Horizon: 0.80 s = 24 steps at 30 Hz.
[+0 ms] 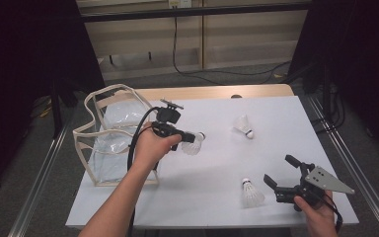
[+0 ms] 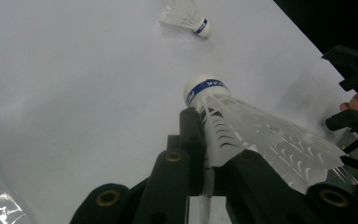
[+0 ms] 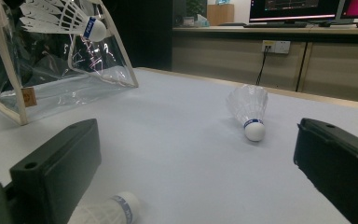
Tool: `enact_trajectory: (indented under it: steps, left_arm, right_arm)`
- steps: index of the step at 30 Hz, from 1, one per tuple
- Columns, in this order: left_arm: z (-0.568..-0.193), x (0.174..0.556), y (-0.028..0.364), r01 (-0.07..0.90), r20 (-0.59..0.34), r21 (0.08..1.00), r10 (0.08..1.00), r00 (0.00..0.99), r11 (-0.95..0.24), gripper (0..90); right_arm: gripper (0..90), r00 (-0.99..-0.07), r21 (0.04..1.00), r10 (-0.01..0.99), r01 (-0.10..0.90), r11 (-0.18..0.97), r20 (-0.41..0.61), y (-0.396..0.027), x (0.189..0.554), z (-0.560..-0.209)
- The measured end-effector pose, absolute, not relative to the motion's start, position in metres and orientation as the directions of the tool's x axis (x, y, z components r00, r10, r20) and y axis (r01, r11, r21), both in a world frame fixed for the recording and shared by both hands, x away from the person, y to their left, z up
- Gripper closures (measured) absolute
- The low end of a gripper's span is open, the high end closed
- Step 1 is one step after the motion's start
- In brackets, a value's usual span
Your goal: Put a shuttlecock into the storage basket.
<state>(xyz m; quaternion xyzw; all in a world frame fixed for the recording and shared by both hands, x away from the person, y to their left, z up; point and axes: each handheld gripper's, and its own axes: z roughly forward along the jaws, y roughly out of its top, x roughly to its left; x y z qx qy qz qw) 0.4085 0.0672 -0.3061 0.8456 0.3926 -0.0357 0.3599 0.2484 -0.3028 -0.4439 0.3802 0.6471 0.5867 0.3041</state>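
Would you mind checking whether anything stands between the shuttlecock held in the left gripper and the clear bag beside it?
Nothing visible does. The left gripper is shut on the shuttlecock, held above the table just right of the clear bag. The space between them looks free. The bag's looped handles stand at its open top.

Clear bag (image 1: 109, 133) at table (image 1: 256, 106) left edge; far shuttlecock (image 1: 243, 126) right of centre; near shuttlecock (image 1: 251, 193) before it, just left of right gripper (image 1: 279, 171); held shuttlecock (image 1: 193, 142) above table, right of bag.
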Motion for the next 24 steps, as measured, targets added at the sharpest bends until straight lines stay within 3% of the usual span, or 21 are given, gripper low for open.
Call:
enact_trajectory:
  steps: [24]
  left_arm:
    - [-0.288, 0.417, 0.072, 0.694, -0.342, 0.581, 0.646, 0.682, -0.425, 88.8]
  right_arm:
    - [0.4, -0.526, 0.991, 0.849, 0.134, 0.021, 0.053, -0.303, 0.248, -0.443]
